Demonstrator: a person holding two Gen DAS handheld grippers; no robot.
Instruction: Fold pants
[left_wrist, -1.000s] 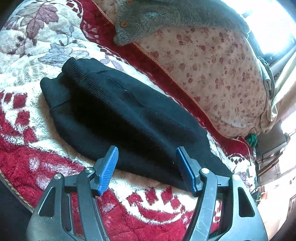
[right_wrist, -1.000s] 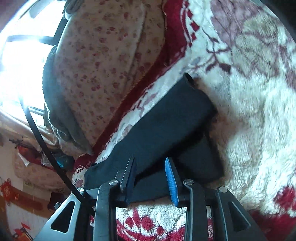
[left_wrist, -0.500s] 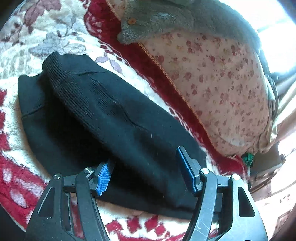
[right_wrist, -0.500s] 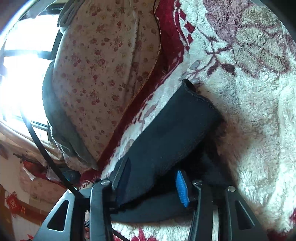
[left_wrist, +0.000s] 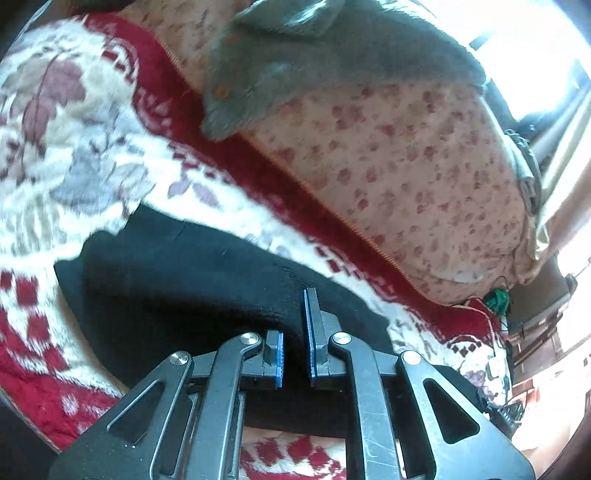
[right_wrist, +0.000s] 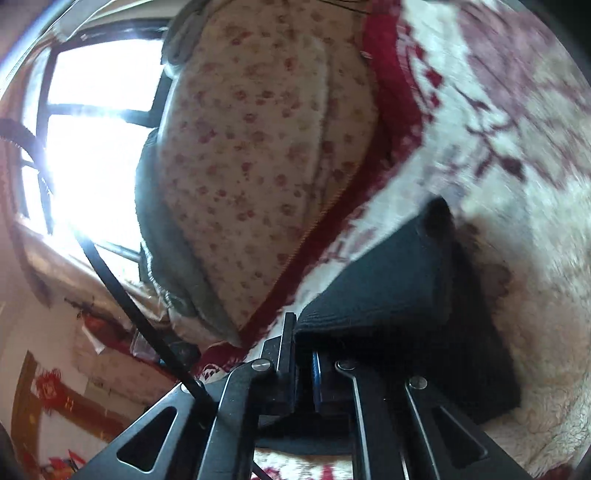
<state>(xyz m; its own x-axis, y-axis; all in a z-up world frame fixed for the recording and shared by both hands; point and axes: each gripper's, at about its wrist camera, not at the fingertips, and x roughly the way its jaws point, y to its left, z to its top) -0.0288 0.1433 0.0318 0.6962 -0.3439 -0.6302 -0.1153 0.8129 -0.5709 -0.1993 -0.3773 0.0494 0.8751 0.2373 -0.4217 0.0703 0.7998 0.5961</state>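
Observation:
The black knit pants (left_wrist: 177, 273) lie partly folded on a red and white fleece blanket (left_wrist: 74, 155). My left gripper (left_wrist: 293, 332) is shut on the near edge of the upper layer of the pants, with cloth bunched between its blue pads. In the right wrist view the pants (right_wrist: 399, 280) run away from me as a folded strip. My right gripper (right_wrist: 304, 354) is shut on the near end of that upper layer and holds it raised off the layer below.
A floral quilt roll (left_wrist: 406, 177) with a grey fleece garment (left_wrist: 314, 70) on it lies beyond the pants. It shows in the right wrist view as well (right_wrist: 258, 147). A bright window (right_wrist: 92, 140) and a black cable (right_wrist: 122, 291) are at the left.
Both grippers moved forward over the pants and closed on the upper layer. The held cloth has lifted a little and both views are blurred by motion.

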